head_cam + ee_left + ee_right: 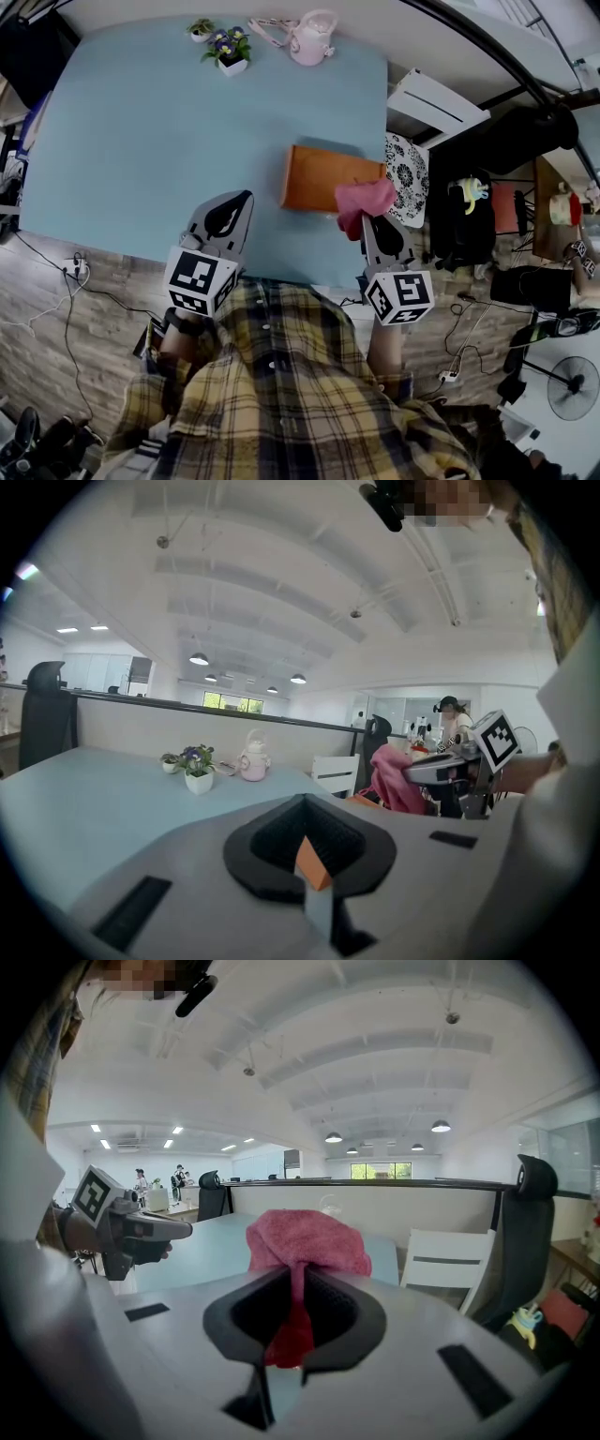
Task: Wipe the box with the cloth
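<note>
The right claw [298,1288] is clamped on the cloth [305,1241]. The box [328,176] lies at its 11 o'clock, unheld. The left claw [230,214], closed and empty, sits at 9. Wiping could shove the box or drag the cloth free.

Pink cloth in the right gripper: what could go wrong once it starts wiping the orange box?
The box lies loose near the table's edge, and the left gripper is shut and apart from it, so a wipe might shove it off. The right gripper pinches only a narrow fold of the cloth; drag could pull it free.
</note>
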The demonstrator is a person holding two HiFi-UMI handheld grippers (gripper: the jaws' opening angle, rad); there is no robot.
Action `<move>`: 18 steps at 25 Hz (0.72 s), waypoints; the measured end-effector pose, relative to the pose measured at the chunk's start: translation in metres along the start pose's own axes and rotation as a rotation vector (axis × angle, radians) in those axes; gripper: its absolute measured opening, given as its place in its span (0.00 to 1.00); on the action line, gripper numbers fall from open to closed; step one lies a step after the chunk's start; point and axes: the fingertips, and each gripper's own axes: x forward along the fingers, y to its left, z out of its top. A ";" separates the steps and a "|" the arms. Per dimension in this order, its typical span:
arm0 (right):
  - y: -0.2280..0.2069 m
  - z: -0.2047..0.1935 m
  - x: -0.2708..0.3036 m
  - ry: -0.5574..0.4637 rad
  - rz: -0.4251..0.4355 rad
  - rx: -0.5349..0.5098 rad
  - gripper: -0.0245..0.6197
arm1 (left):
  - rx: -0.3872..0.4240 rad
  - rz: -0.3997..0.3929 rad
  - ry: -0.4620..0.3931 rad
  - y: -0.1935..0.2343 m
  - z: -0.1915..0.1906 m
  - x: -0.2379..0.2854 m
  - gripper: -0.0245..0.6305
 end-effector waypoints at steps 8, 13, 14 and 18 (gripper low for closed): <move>-0.002 -0.001 0.002 -0.002 0.000 0.005 0.11 | 0.003 -0.001 0.004 -0.001 -0.001 0.005 0.02; -0.002 -0.002 0.004 0.017 0.002 0.000 0.11 | 0.000 -0.001 0.006 0.001 0.000 0.006 0.02; -0.002 -0.003 0.005 0.019 0.001 -0.002 0.11 | 0.000 -0.001 0.007 0.002 0.001 0.007 0.02; -0.002 -0.003 0.006 0.023 -0.001 -0.003 0.11 | -0.002 -0.003 0.009 0.003 0.000 0.009 0.02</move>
